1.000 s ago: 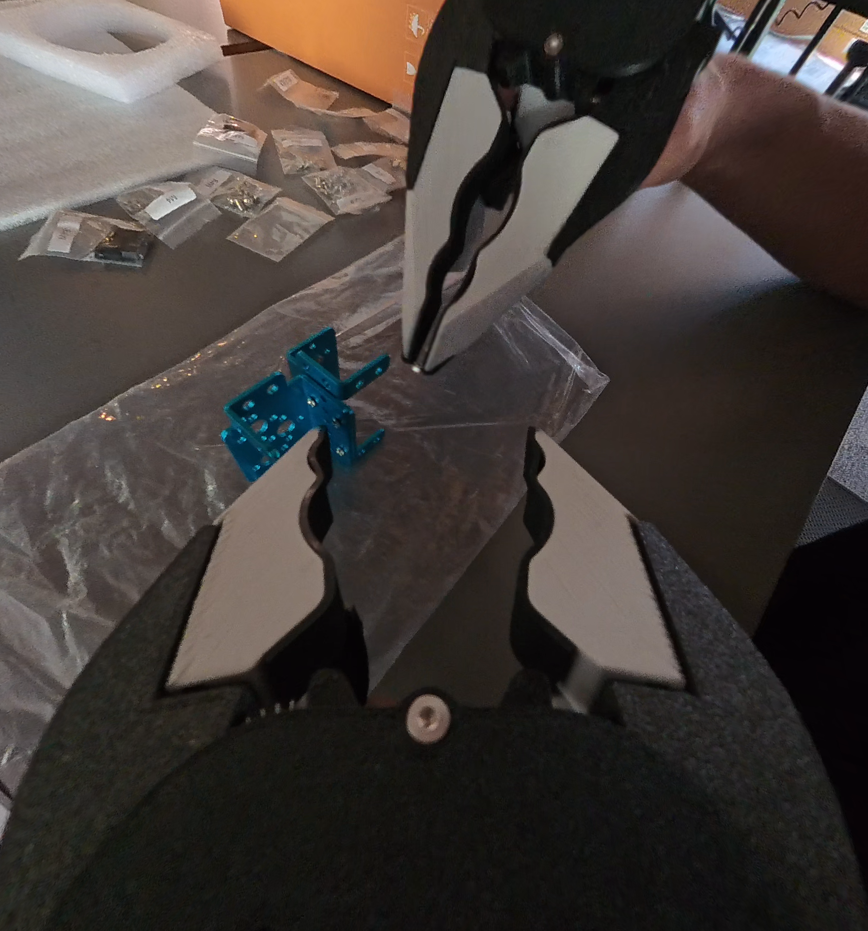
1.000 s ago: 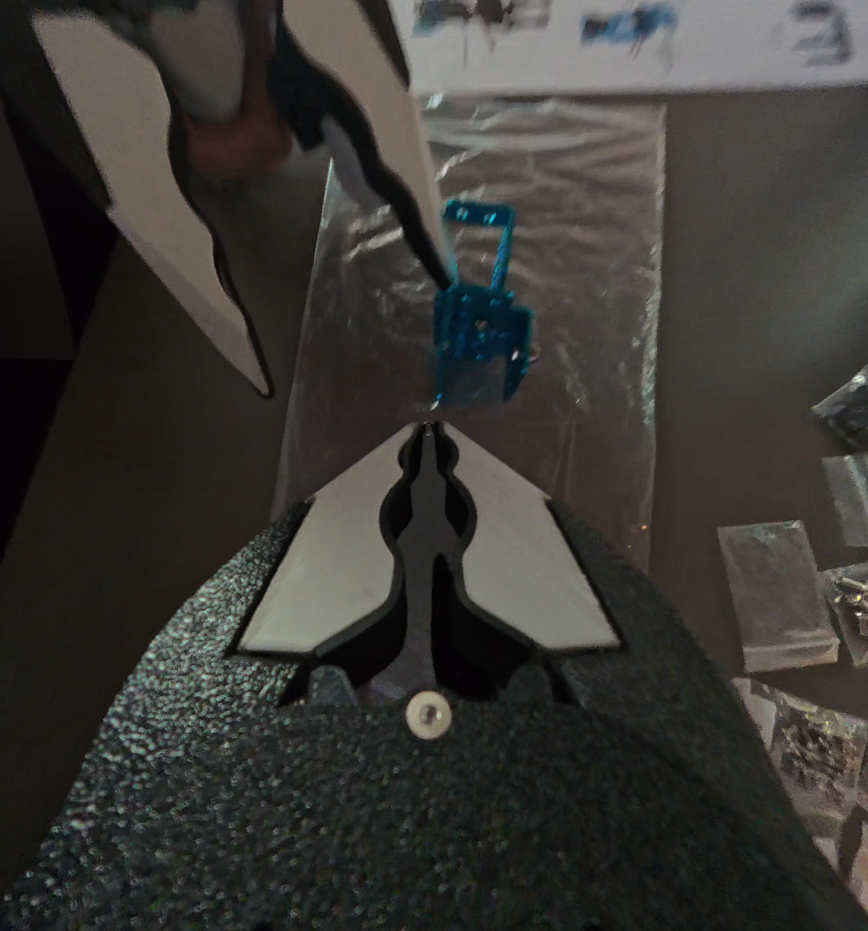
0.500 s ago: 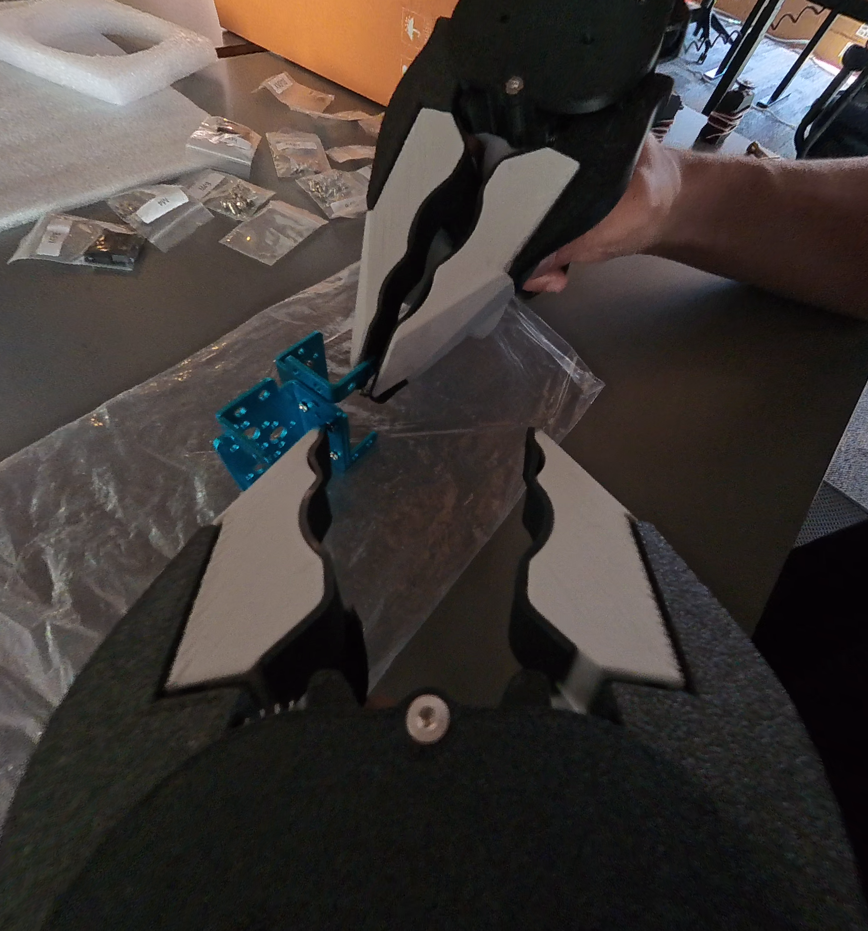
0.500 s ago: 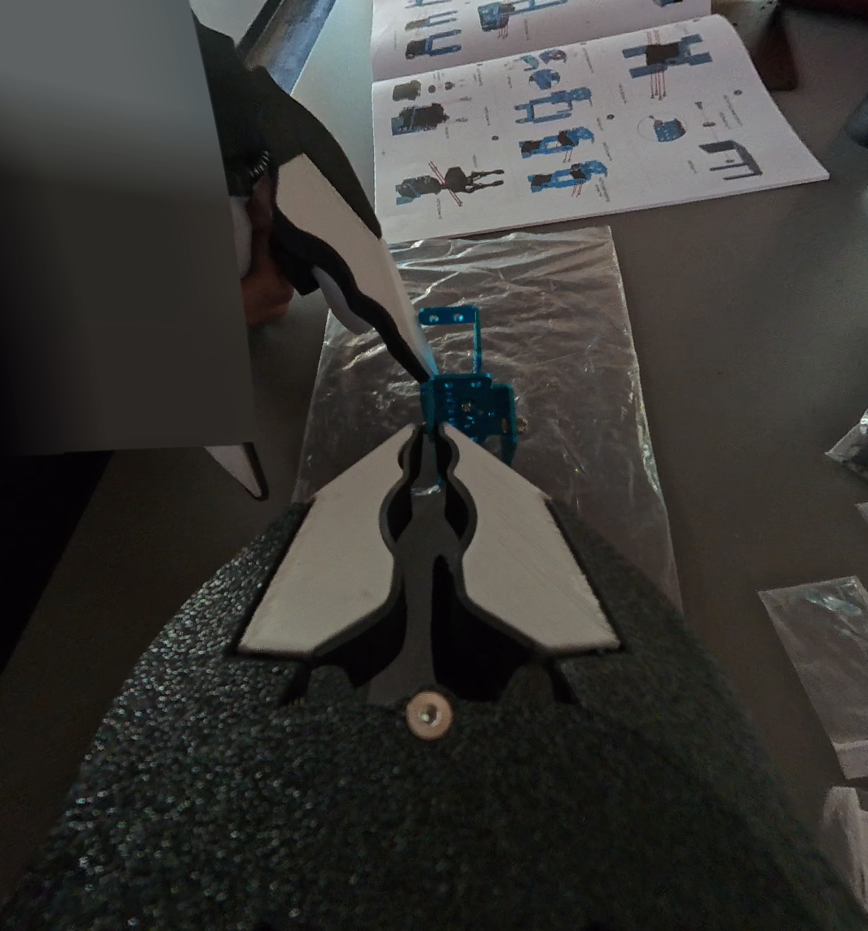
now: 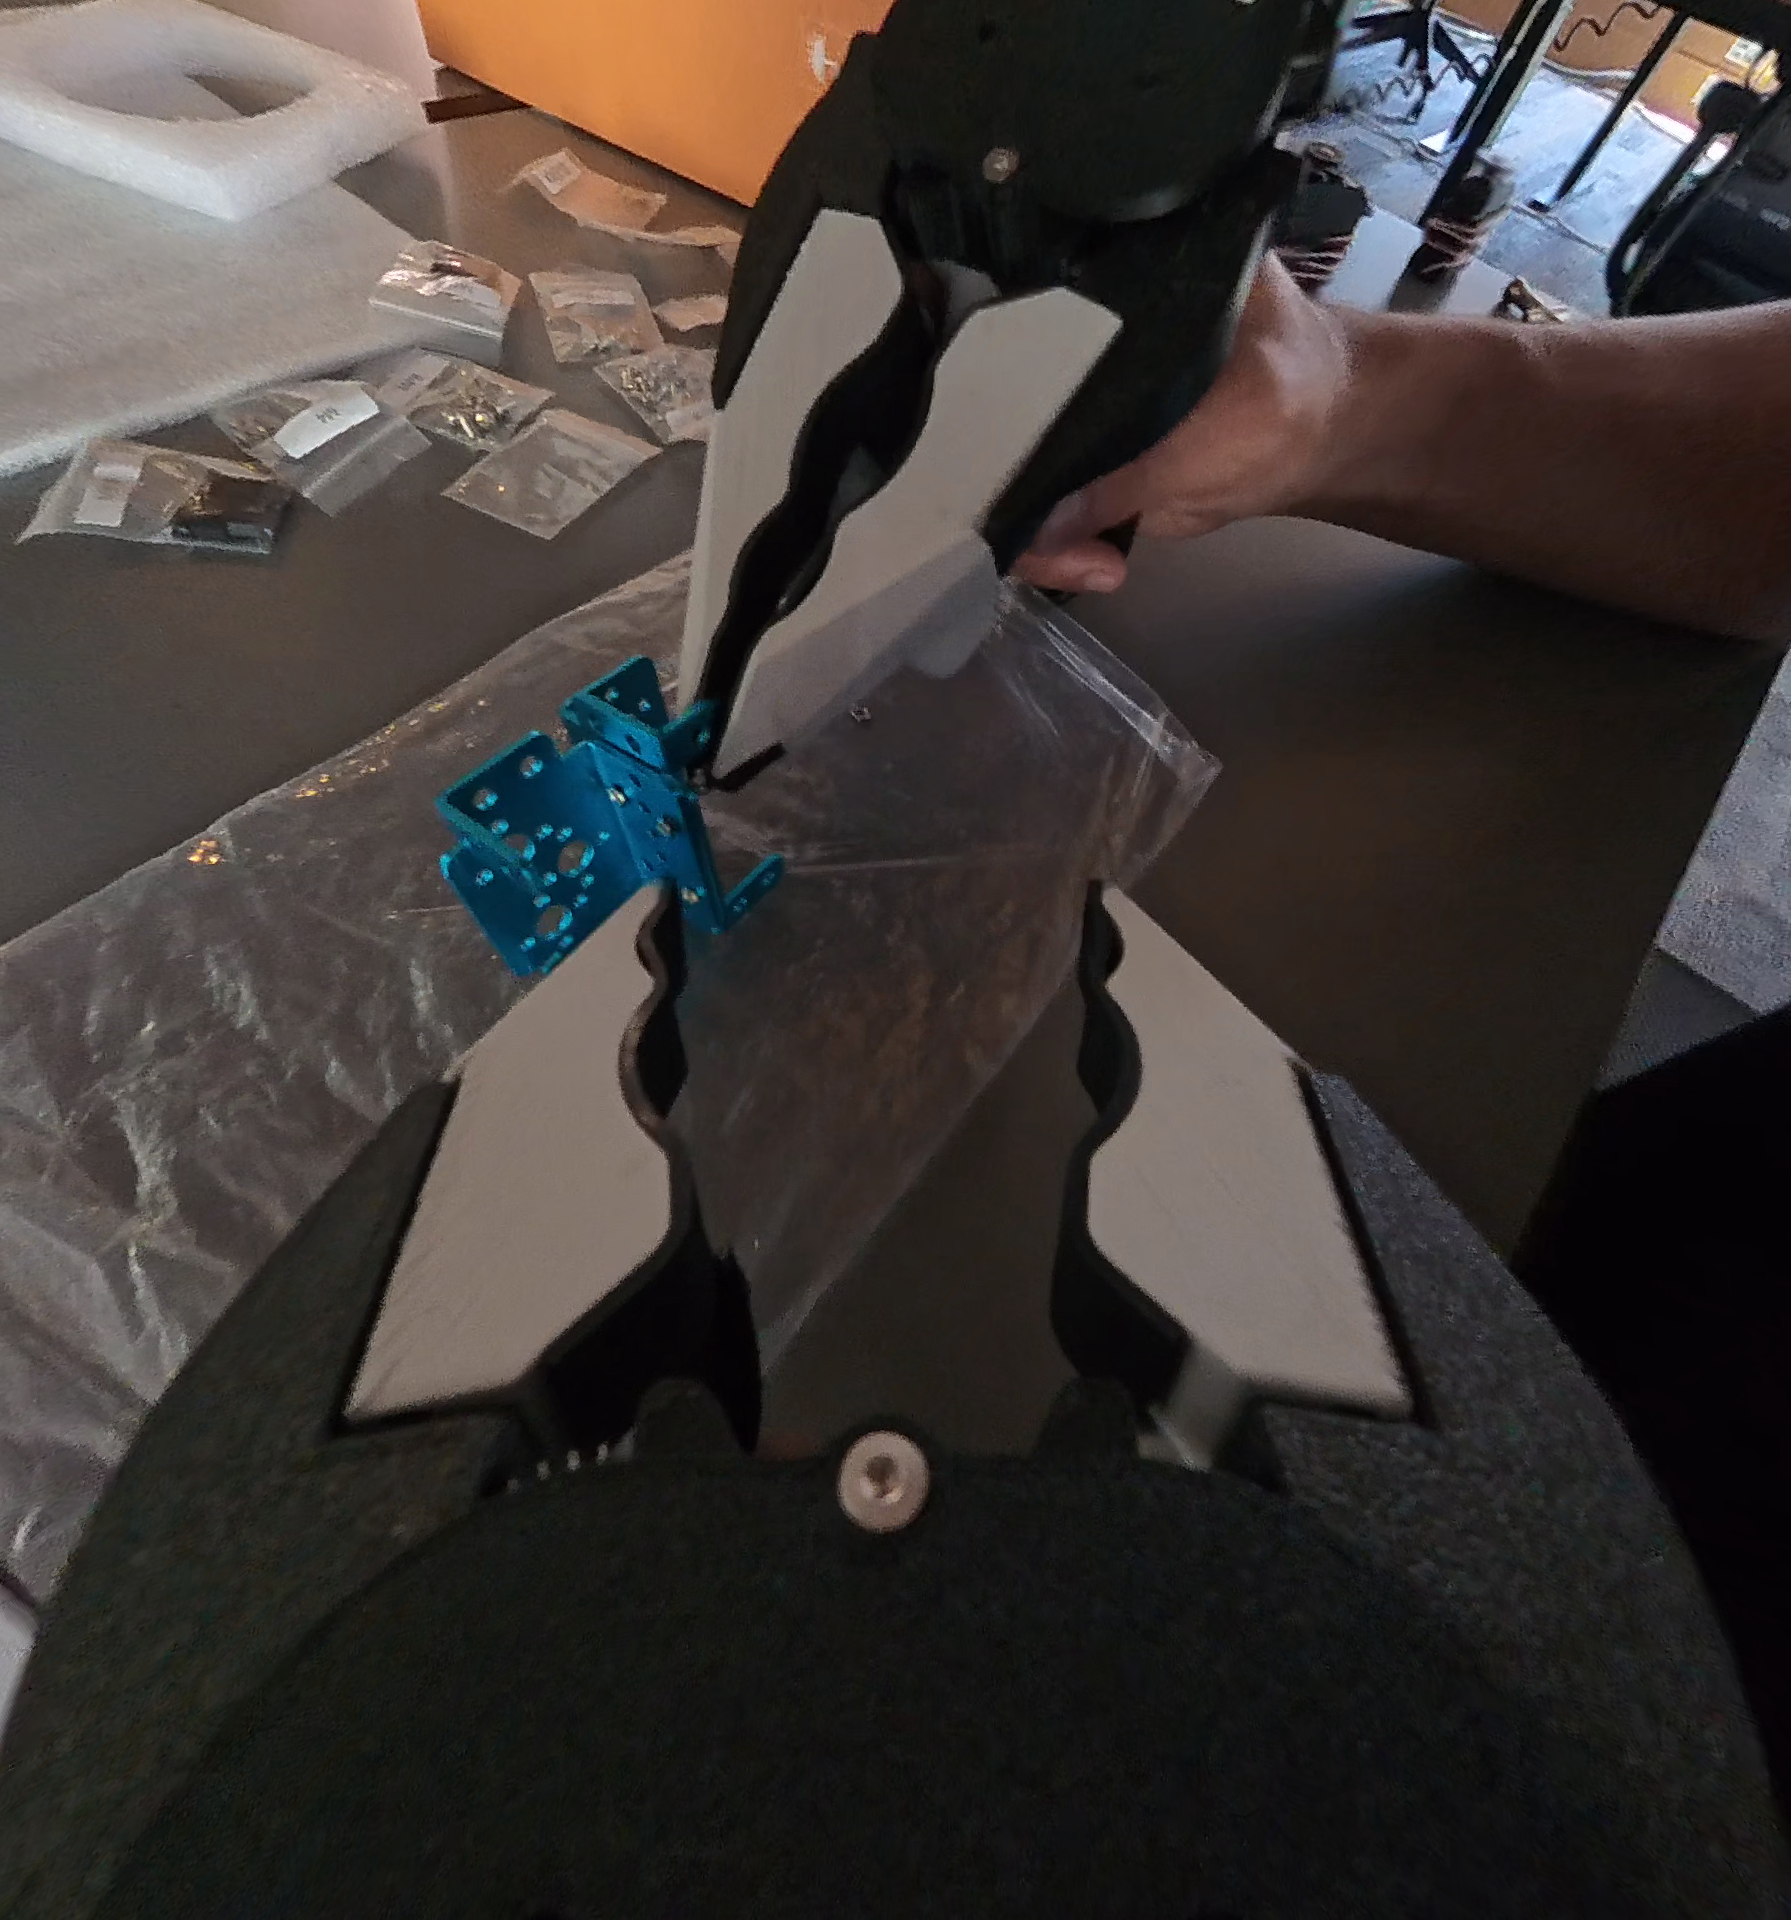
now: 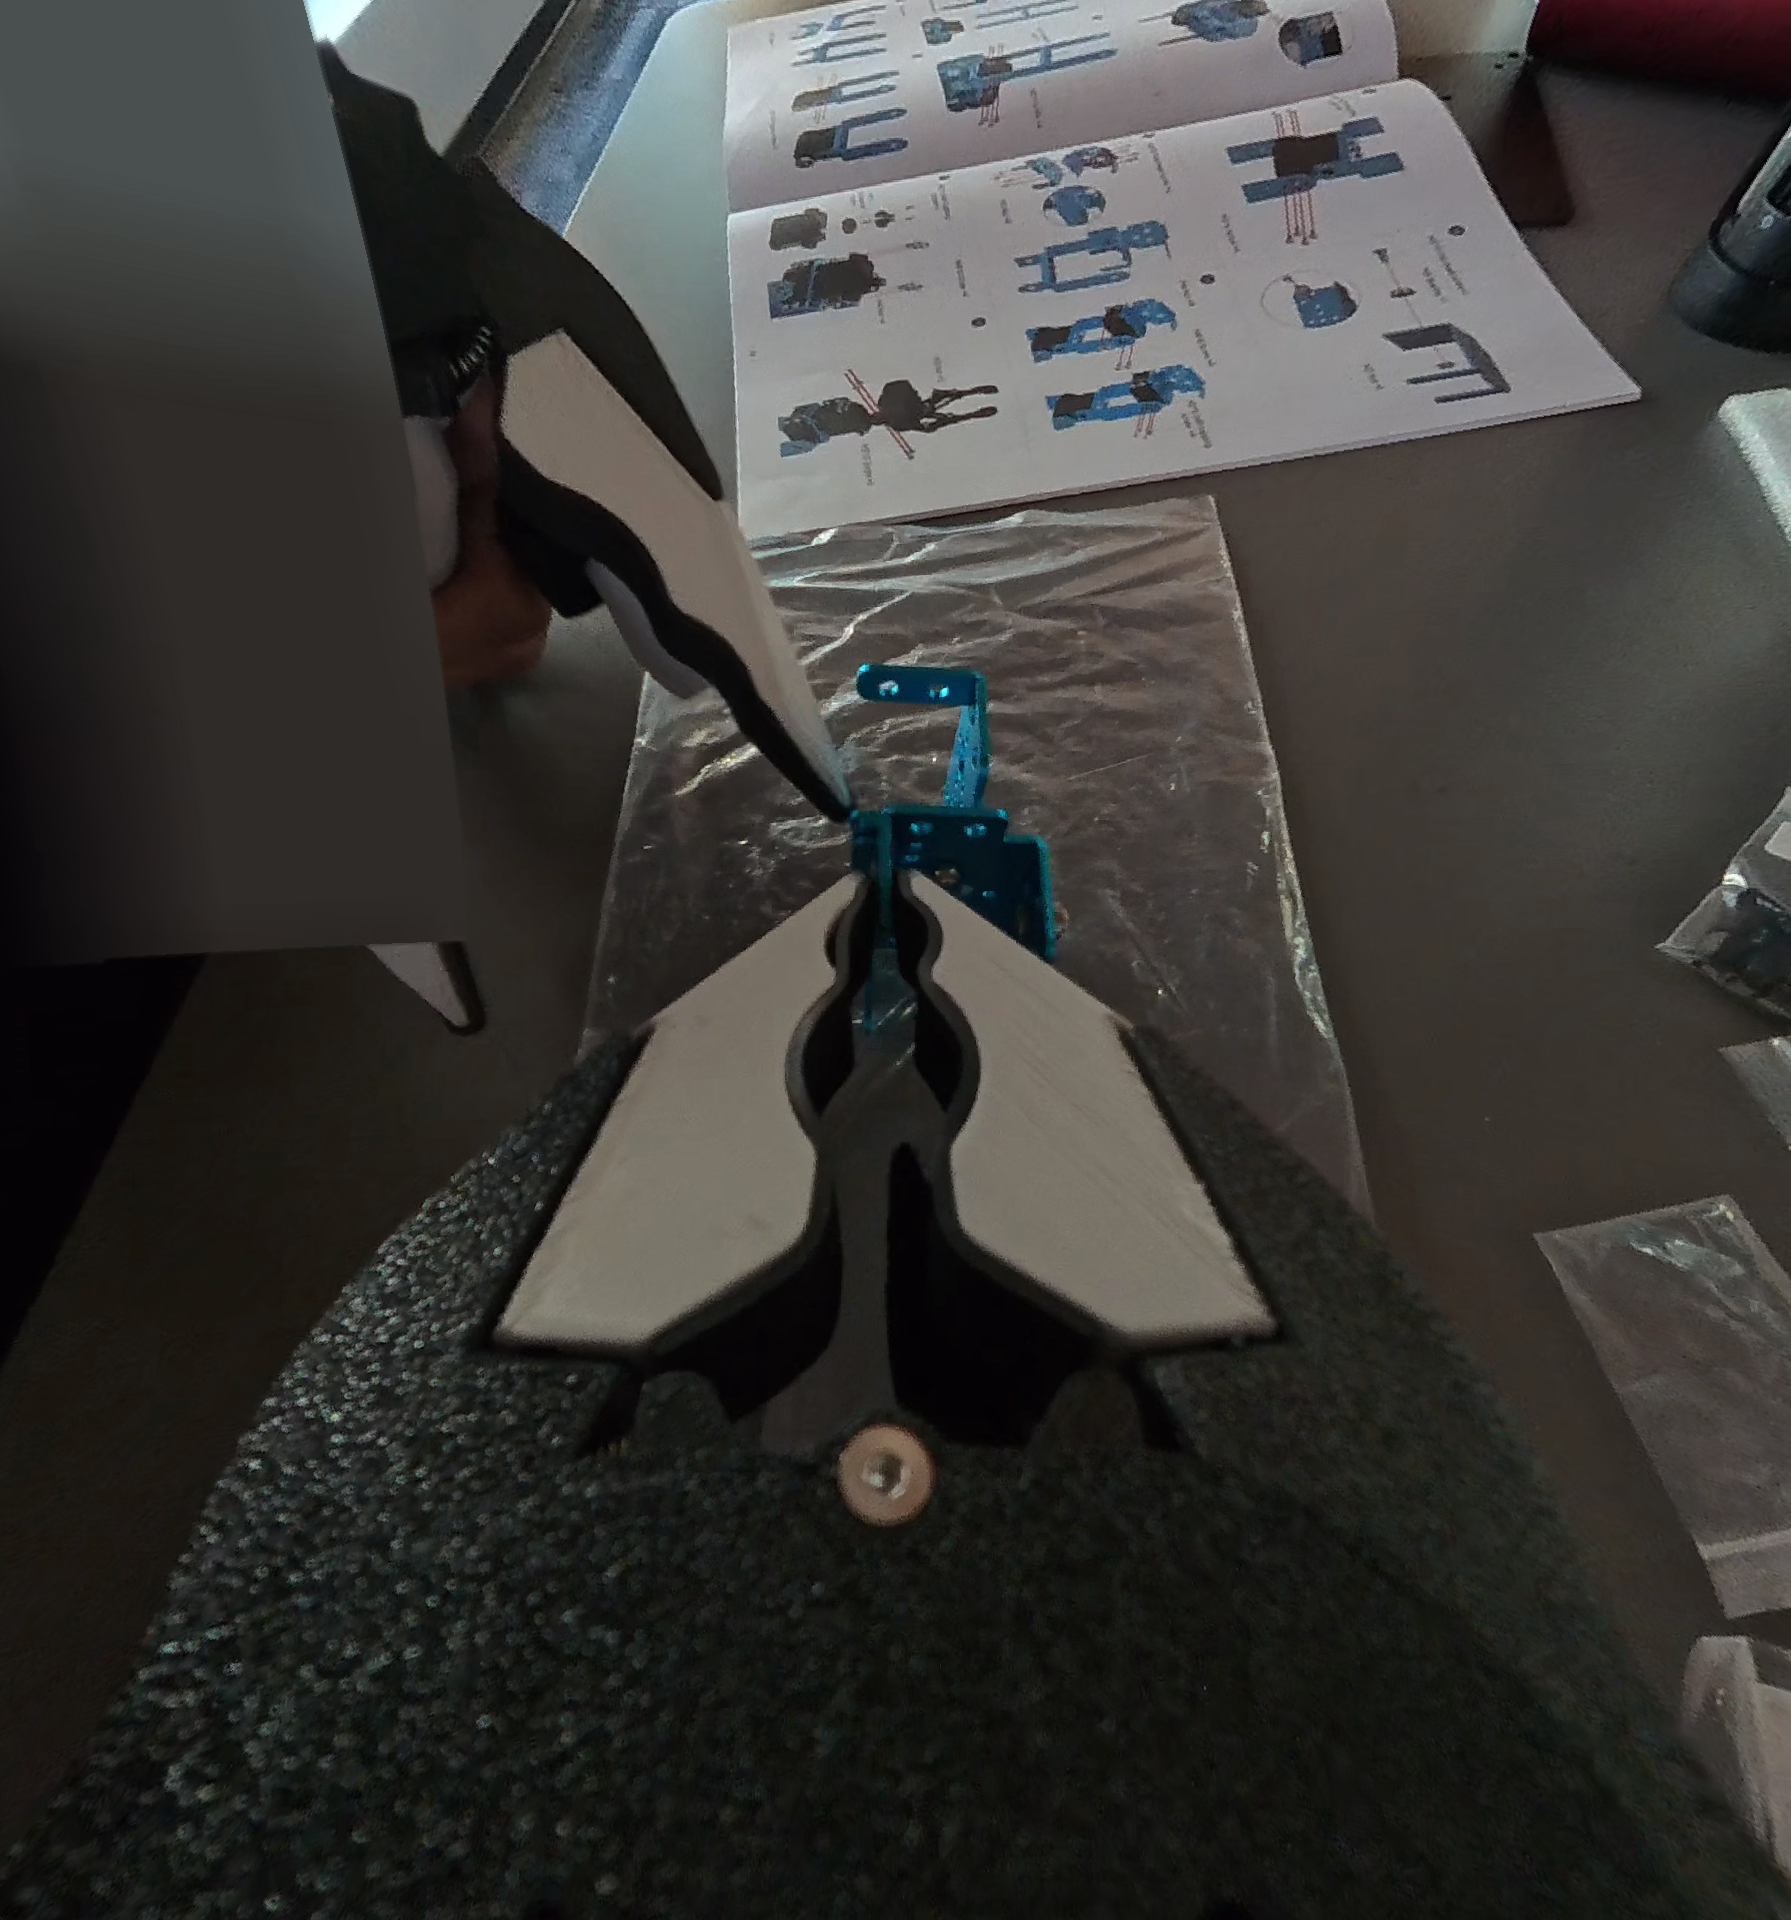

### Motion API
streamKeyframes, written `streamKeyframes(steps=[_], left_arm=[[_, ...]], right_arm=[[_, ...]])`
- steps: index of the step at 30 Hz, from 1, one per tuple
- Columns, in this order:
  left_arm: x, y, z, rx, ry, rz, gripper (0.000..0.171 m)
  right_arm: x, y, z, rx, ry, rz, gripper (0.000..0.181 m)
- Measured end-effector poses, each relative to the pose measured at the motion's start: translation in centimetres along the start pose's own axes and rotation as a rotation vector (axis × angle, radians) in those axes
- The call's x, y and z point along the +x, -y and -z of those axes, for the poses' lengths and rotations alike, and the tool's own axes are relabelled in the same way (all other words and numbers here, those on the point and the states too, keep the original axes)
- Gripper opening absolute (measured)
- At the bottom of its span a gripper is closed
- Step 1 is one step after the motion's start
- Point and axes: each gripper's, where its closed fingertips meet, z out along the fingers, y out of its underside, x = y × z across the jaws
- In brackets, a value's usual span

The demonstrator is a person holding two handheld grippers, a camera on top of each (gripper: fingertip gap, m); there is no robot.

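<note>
Risk of slipping: the right gripper (image 6: 878,883) pinches only a thin flange of the blue bracket assembly (image 5: 600,831). To my eye that is a narrow hold, and a twist of the wrist could let the metal swing or drop out.

Risk of snagging: the assembly sits on a clear plastic bag (image 5: 247,1039) that is crinkled and slick. If the piece drags, I would expect the bag to slide with it on the dark table (image 5: 1390,727).

Risk of collision: the two tools are very close. One finger (image 6: 662,540) of the left gripper reaches right up to the top corner of the assembly in the right wrist view, so a small nudge could knock it askew.

Right jaws: clenched on the near edge of the assembly, the blue metal showing in the slit between the tips.

Left jaws: the left gripper (image 5: 875,914) stands spread wide and grasps nothing.

Where the assembly lies: ahead of and beside the left gripper's left fingertip, not between its fingers. A thin arm of it sticks up behind.

Hand: a person's hand (image 5: 1203,436) grips the right tool from behind.

Around: small parts bags (image 5: 548,343) well off to one side, an open instruction booklet (image 6: 1130,281) beyond the bag.
</note>
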Motion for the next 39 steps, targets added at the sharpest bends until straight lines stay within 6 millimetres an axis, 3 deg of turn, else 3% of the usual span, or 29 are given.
streamKeyframes(steps=[3, 7, 9, 15, 22, 26, 34, 39], left_arm=[[-0.2, 0.1, 1.2, 0.012, -0.017, -0.049, 0.071], [-3.9, 1.1, 2.9, 0.025, 0.063, -0.131, 0.071], [-4.9, 1.7, 3.1, 0.025, 0.029, -0.163, 0.072], [-3.9, 2.4, 1.3, -0.006, -0.218, -0.22, 0.076], [-4.4, 1.6, 1.1, -0.02, -0.181, -0.262, 0.071], [-5.4, 1.0, 0.9, -0.037, -0.139, -0.267, 0.058], [-4.9, 1.5, 0.5, -0.058, -0.222, -0.279, 0.056], [-4.9, 1.4, 0.4, -0.077, -0.262, -0.311, 0.038]], right_arm=[[0.2, -0.1, 0.0, -0.002, -0.004, -0.001, 0.001], [0.3, -0.1, 0.1, -0.003, -0.008, -0.003, 0.001], [0.3, -0.1, 0.2, -0.005, -0.007, -0.002, 0.002], [0.1, -0.2, 0.1, -0.01, -0.002, 0.007, 0.001], [0.0, -0.6, 0.4, -0.033, 0.006, 0.004, 0.001], [0.3, -1.3, 0.9, -0.09, 0.002, -0.006, 0.001], [-0.1, -1.3, 0.8, -0.104, 0.0, 0.031, 0.0], [-0.1, -1.3, 0.8, -0.104, 0.001, 0.035, 0.0]])
